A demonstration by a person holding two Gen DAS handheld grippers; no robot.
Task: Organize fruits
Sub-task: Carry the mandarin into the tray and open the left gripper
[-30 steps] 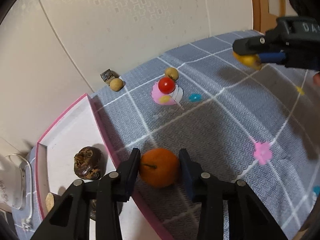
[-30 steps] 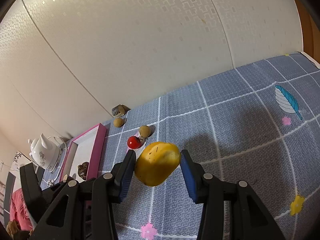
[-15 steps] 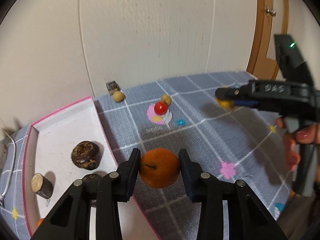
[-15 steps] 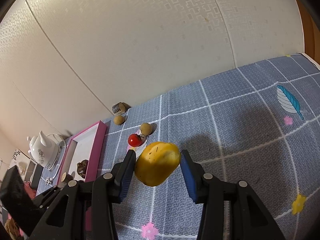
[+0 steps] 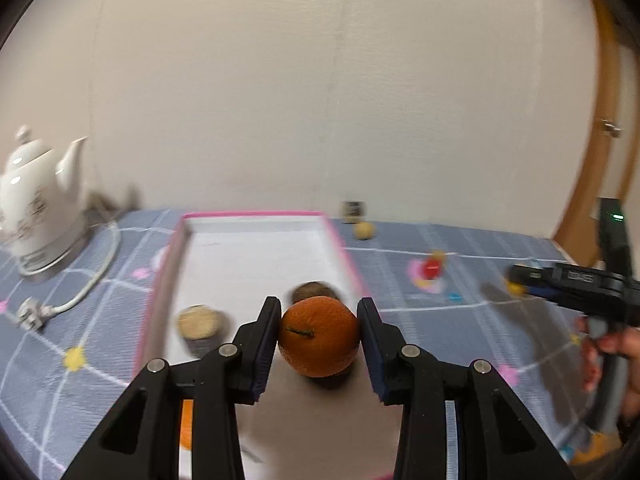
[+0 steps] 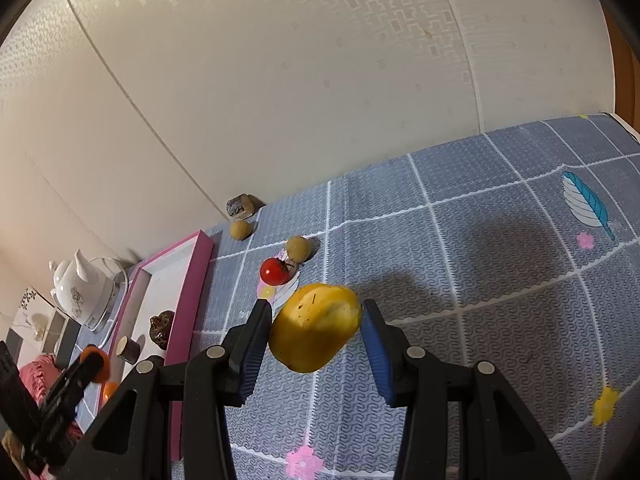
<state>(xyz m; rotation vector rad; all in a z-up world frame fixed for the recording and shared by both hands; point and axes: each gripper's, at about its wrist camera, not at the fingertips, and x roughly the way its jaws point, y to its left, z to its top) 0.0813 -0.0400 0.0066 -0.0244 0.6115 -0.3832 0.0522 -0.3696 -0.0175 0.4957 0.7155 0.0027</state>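
My left gripper [image 5: 319, 338] is shut on an orange [image 5: 319, 336] and holds it above the pink-rimmed white tray [image 5: 256, 216]. The tray holds a dark brown fruit [image 5: 314, 293], a cut brown piece [image 5: 198, 324] and another orange [image 5: 185, 424], partly hidden. My right gripper [image 6: 316, 334] is shut on a yellow fruit [image 6: 316, 332] above the grey-blue tablecloth [image 6: 500, 260]. A red tomato [image 6: 275, 271] and two small tan fruits [image 6: 298, 248] [image 6: 241, 229] lie on the cloth right of the tray [image 6: 188, 300]. The left gripper [image 6: 90, 364] shows at the lower left of the right wrist view.
A white kettle [image 5: 34, 204] with its cord [image 5: 96, 276] stands left of the tray. A small dark cube [image 5: 353, 210] sits by the wall [image 5: 320, 80]. A wooden door frame [image 5: 600, 140] is at the right. The right gripper [image 5: 560, 284] and hand show at the right.
My left gripper has swung left with the orange, from over the cloth at the tray's edge to over the tray. The right gripper has barely moved.
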